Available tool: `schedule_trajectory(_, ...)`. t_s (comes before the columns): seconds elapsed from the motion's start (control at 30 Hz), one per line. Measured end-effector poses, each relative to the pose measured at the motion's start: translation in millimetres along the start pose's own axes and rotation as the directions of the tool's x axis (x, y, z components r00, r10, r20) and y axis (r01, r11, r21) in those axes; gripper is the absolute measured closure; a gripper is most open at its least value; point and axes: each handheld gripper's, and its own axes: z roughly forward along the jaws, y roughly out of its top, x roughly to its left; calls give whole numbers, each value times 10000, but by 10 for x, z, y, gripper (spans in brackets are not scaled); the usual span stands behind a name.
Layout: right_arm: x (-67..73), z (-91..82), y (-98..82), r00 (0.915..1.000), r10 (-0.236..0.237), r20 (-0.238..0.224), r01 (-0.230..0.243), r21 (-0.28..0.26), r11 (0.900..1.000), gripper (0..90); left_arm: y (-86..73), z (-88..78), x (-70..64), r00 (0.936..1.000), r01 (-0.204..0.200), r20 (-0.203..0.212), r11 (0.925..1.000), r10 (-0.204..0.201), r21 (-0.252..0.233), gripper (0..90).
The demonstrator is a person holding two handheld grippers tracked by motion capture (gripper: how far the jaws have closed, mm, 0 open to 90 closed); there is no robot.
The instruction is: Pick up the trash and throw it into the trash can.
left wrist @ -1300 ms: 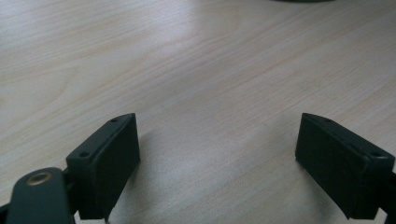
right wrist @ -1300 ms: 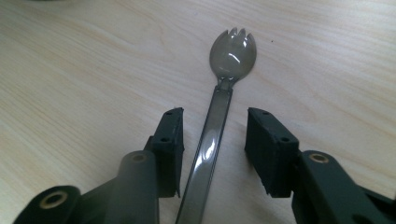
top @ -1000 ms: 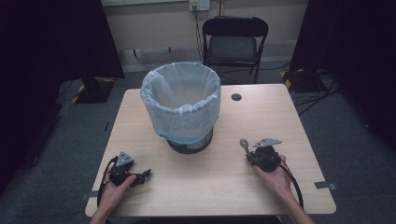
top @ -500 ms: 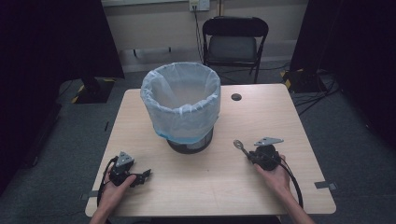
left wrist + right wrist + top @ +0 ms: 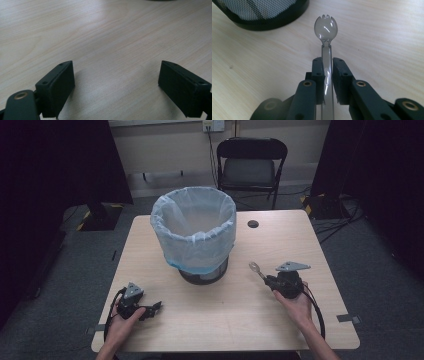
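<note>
The right gripper is clenched on the handle of a clear plastic spork, with its fingers pressing the narrow shaft from both sides. The spork's head projects forward over the bench, near the base of the lined mesh bin but apart from it. The spork is judged light, thin, smooth and somewhat flexible; a grip on the mid-handle, as shown, should limit pivoting, while excess pressure could crack it. The left gripper is released, fingers spread wide and holding nothing, low over the bare bench.
</note>
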Motion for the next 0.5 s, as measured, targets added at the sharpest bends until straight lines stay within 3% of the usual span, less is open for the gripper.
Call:
schedule_trajectory(0.27,51,-167,221,9989,-20,-465,-15,-751,9972,803,0,0,0,10000,3,0,10000,-3,-7,131)
schedule_trajectory(0.5,34,-338,458,9984,-175,-544,102,-1317,9912,803,0,-1,1,10000,-8,8,10000,8,0,131)
